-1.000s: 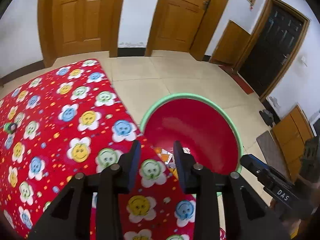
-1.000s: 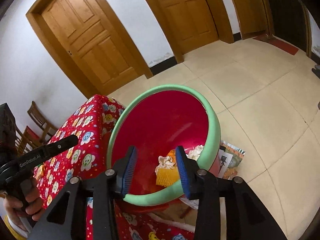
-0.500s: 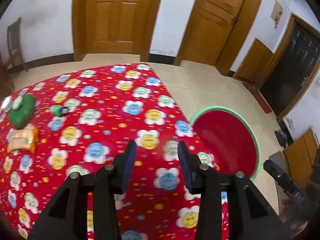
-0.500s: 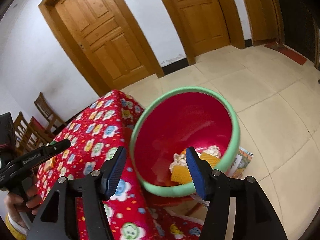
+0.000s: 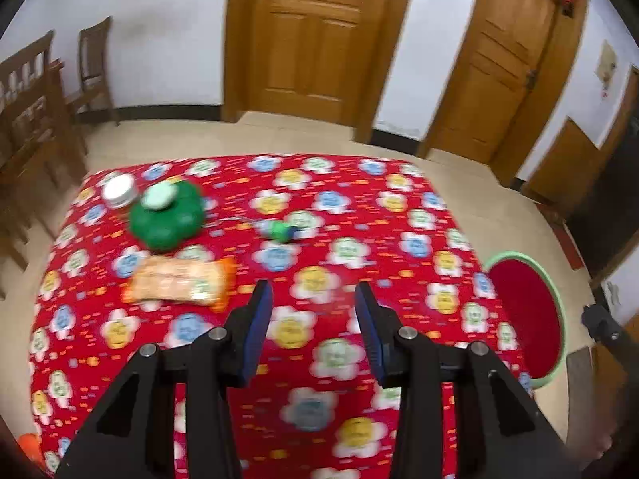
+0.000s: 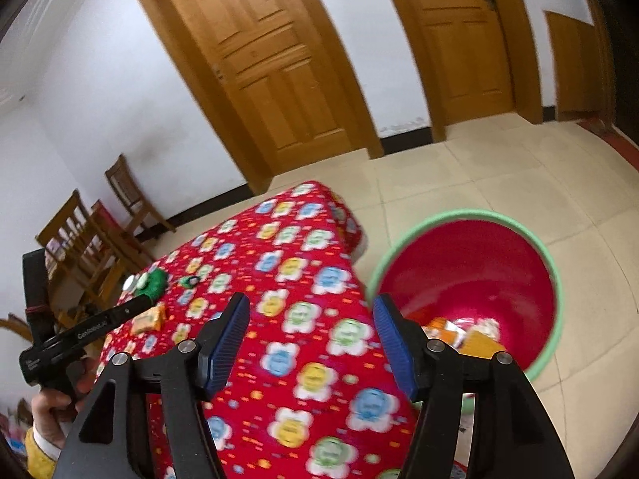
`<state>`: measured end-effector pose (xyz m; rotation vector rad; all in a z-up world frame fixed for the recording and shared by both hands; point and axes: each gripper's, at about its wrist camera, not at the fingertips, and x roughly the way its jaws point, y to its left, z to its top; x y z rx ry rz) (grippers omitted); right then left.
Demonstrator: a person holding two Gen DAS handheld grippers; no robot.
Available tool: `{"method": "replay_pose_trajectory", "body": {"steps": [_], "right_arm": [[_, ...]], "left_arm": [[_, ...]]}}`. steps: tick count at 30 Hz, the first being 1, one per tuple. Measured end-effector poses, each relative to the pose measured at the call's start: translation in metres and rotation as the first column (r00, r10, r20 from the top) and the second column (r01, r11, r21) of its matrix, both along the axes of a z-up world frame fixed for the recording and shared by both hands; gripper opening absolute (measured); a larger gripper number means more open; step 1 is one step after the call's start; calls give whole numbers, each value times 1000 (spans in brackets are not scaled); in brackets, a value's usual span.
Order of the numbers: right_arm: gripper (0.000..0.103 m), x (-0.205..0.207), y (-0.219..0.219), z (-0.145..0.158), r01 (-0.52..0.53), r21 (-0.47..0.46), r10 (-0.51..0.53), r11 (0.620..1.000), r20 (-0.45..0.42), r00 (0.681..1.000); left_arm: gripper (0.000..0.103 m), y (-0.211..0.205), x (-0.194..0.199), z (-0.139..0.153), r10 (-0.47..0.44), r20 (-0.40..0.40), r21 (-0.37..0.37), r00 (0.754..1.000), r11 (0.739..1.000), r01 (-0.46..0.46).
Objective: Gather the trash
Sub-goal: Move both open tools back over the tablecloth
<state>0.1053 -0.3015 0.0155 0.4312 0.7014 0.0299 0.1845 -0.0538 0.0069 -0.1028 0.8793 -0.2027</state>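
An orange snack wrapper (image 5: 179,281) lies on the red flowered tablecloth (image 5: 399,215), left of my open, empty left gripper (image 5: 313,307). A small green crumpled piece (image 5: 281,231) lies beyond it. The red bin with a green rim (image 5: 527,311) stands on the floor off the table's right edge. In the right wrist view the bin (image 6: 471,271) holds several pieces of trash (image 6: 467,335). My right gripper (image 6: 311,319) is open and empty above the table edge beside the bin. The wrapper (image 6: 149,319) shows far left there.
A green flower-shaped container (image 5: 167,215) with a white lid and a small white jar (image 5: 118,191) stand at the table's far left. Wooden chairs (image 5: 36,92) line the left wall. Wooden doors (image 5: 315,36) stand behind. Papers lie on the floor under the bin.
The left gripper has swung left from the bin to over the table, bringing the wrapper and container into view. The right gripper opened wider and drew back from the bin toward the table.
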Motion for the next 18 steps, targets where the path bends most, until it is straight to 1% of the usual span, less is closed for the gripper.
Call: {"method": "replay_pose_trajectory", "body": {"steps": [4, 8, 10, 14, 15, 17, 18], "right_arm": [[66, 12, 23, 3, -37, 6, 37, 999, 4, 999], [66, 21, 45, 0, -74, 11, 74, 997, -5, 997], [66, 25, 54, -3, -91, 14, 91, 996, -13, 996], [66, 29, 65, -10, -109, 17, 109, 994, -30, 994], [66, 30, 66, -12, -110, 18, 111, 994, -35, 993], [66, 31, 66, -16, -112, 23, 113, 993, -45, 993], [66, 33, 65, -19, -111, 27, 112, 993, -51, 992]], "left_arm": [[43, 36, 6, -10, 75, -52, -45, 996, 996, -77], [43, 65, 16, -24, 168, -107, -92, 980, 980, -178], [43, 77, 23, -31, 218, -132, -110, 967, 966, -233], [43, 94, 40, -45, 335, -182, -125, 924, 925, -360], [45, 95, 43, -47, 354, -190, -128, 916, 916, -381], [50, 97, 51, -54, 395, -202, -123, 896, 898, -423], [50, 96, 55, -57, 417, -204, -119, 886, 888, -445]]}}
